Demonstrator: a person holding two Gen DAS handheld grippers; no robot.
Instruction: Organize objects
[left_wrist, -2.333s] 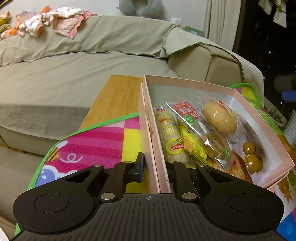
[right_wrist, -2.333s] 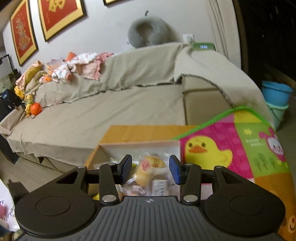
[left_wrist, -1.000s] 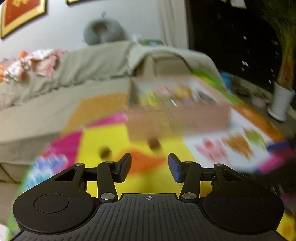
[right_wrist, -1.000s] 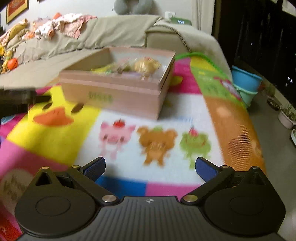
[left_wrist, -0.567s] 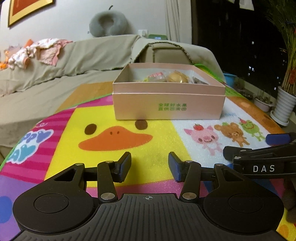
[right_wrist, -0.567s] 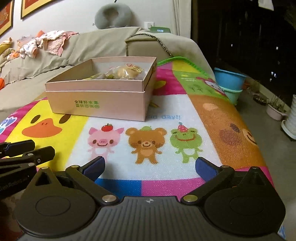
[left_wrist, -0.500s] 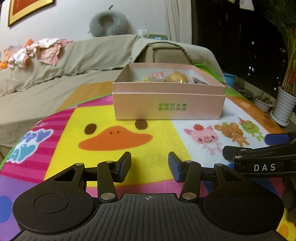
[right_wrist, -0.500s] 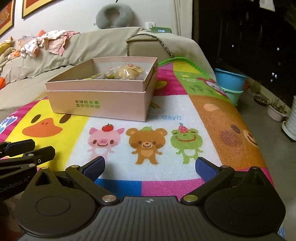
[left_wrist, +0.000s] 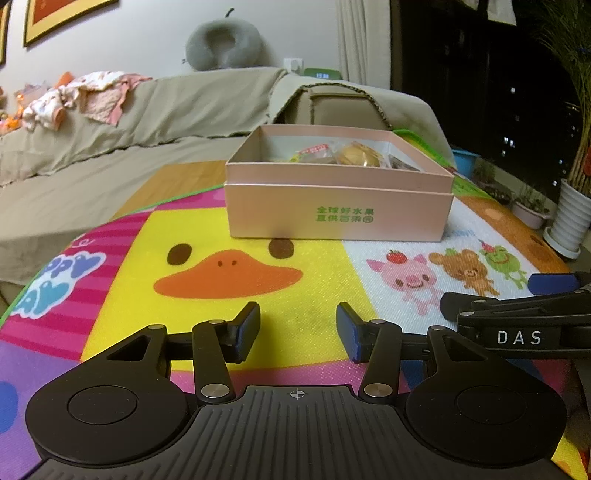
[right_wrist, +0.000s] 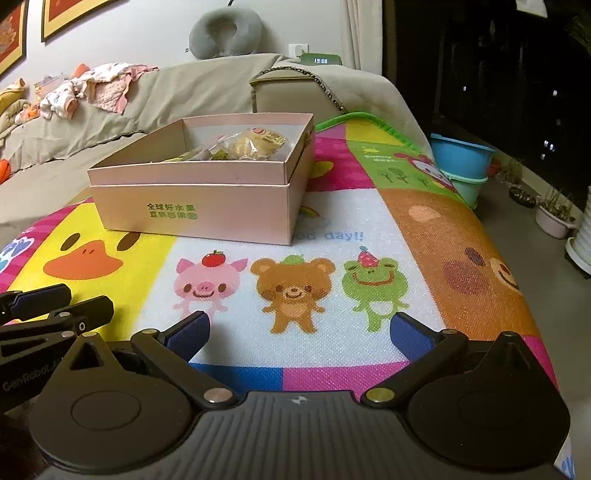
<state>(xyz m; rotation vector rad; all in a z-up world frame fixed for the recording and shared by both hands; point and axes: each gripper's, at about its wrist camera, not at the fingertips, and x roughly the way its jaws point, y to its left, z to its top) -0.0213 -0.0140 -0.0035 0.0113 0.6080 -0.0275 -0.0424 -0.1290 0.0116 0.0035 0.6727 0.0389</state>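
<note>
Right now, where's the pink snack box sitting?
The pink box sits on the cartoon play mat, ahead of both grippers, its near wall just behind the duck's eyes and the sofa beyond it.

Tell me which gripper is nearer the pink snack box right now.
Left, though only slightly. The left gripper hovers over the duck print, facing the pink box head-on. The right gripper sits beside it above the animal prints, off the box's right corner. Both are open and empty.

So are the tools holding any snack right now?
No, neither holds anything. The left tool and right tool are both open above the play mat, and the snacks sit in the pink box.
</note>
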